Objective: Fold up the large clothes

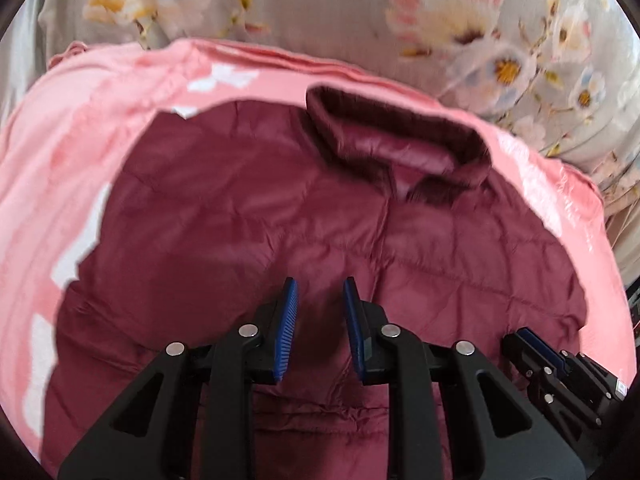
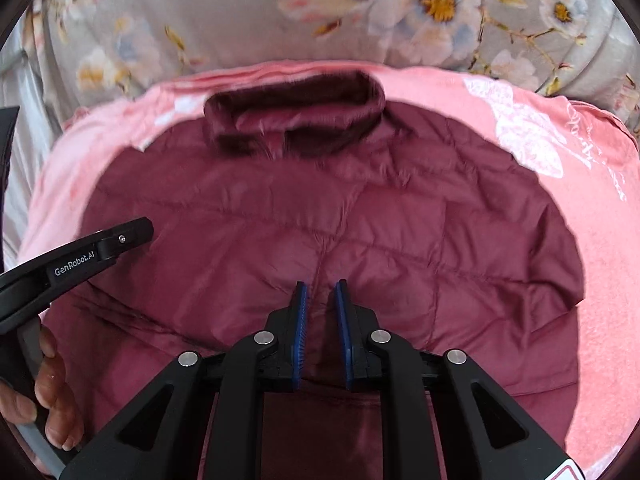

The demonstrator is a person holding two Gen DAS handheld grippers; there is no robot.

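Observation:
A dark red quilted jacket (image 1: pixel 240 220) (image 2: pixel 380 220) lies spread flat, front up, its collar (image 1: pixel 400 136) (image 2: pixel 292 116) at the far end. My left gripper (image 1: pixel 320 282) hovers over the jacket's lower middle, open, with nothing between its blue pads. My right gripper (image 2: pixel 321 284) hangs over the centre seam with a narrower gap, also open and empty. The right gripper's fingers (image 1: pixel 532 344) show at the lower right of the left wrist view. One of the left gripper's fingers (image 2: pixel 132 234) and the hand (image 2: pixel 52 380) holding that tool show at the left of the right wrist view.
The jacket rests on a pink blanket (image 1: pixel 60 160) (image 2: pixel 600 280) with white prints. Beyond it lies grey floral bedding (image 1: pixel 320 8) (image 2: pixel 200 20). The blanket's edge runs close behind the collar.

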